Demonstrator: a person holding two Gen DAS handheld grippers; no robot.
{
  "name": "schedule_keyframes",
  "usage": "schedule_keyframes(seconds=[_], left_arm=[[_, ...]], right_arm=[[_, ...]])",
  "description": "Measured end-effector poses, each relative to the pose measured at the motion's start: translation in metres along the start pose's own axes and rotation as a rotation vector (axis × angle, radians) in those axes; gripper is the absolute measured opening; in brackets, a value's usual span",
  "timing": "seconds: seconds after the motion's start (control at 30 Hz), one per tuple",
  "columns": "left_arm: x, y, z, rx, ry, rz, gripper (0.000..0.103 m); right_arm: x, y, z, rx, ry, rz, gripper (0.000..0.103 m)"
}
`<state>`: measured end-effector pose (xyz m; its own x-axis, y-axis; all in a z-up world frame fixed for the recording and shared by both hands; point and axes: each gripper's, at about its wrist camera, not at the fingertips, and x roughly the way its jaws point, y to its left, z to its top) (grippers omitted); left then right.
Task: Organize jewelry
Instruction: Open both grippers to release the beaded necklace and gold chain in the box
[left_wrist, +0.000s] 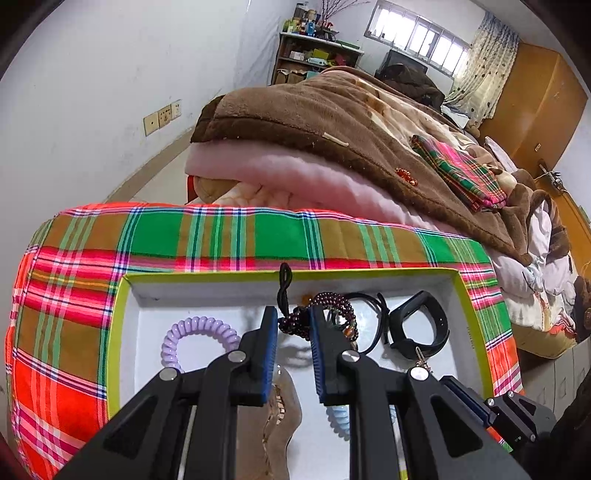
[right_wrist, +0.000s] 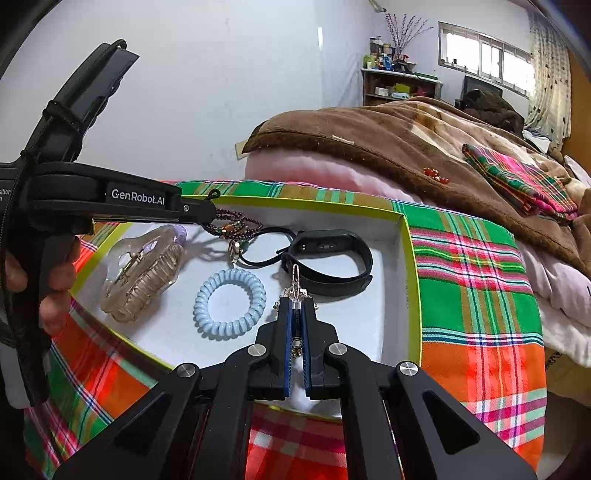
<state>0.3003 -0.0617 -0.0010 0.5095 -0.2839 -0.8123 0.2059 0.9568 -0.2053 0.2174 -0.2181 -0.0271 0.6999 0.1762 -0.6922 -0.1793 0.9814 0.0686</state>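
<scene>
A white tray with a lime rim (left_wrist: 122, 295) (right_wrist: 412, 258) lies on a plaid cloth. In it are a lilac coil hair tie (left_wrist: 199, 334), a pale blue coil hair tie (right_wrist: 229, 301), a clear hair claw (right_wrist: 142, 273), a dark red bead bracelet (left_wrist: 325, 314) (right_wrist: 236, 221), a black cord loop (right_wrist: 264, 247) and a black wristband (left_wrist: 419, 326) (right_wrist: 328, 262). My left gripper (left_wrist: 293, 332) (right_wrist: 207, 214) is open over the tray, its fingers on either side of the bead bracelet. My right gripper (right_wrist: 295, 306) is shut on a small silver hair clip (right_wrist: 295, 282) above the tray.
A brown blanket (left_wrist: 332, 122) over pink bedding lies behind the tray, with a folded plaid cloth (left_wrist: 458, 170) and a small orange bead piece (left_wrist: 406, 176) on it. A white wall is to the left. Shelves and a window stand far back.
</scene>
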Motion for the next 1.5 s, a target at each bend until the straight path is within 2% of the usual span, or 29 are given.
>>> schedule_keyframes(seconds=[0.47, 0.53, 0.9, 1.2, 1.5], left_arm=[[0.005, 0.001, 0.0, -0.01, 0.026, -0.009, 0.019], [0.005, 0.001, 0.0, -0.012, 0.031, -0.011, 0.02], [0.003, -0.002, -0.001, 0.001, 0.031, -0.017, 0.042], [-0.009, -0.005, -0.003, 0.006, 0.005, -0.019, 0.052], [-0.035, -0.014, -0.02, 0.041, -0.05, 0.036, 0.055]], right_arm=[[0.008, -0.003, 0.001, 0.014, 0.025, 0.009, 0.005], [0.008, -0.004, 0.002, 0.017, 0.026, 0.011, 0.008], [0.007, -0.006, 0.003, 0.03, 0.024, 0.003, 0.015], [0.0, -0.006, 0.004, 0.045, 0.008, -0.004, 0.021], [-0.016, -0.007, 0.003, 0.071, -0.017, -0.026, 0.021]])
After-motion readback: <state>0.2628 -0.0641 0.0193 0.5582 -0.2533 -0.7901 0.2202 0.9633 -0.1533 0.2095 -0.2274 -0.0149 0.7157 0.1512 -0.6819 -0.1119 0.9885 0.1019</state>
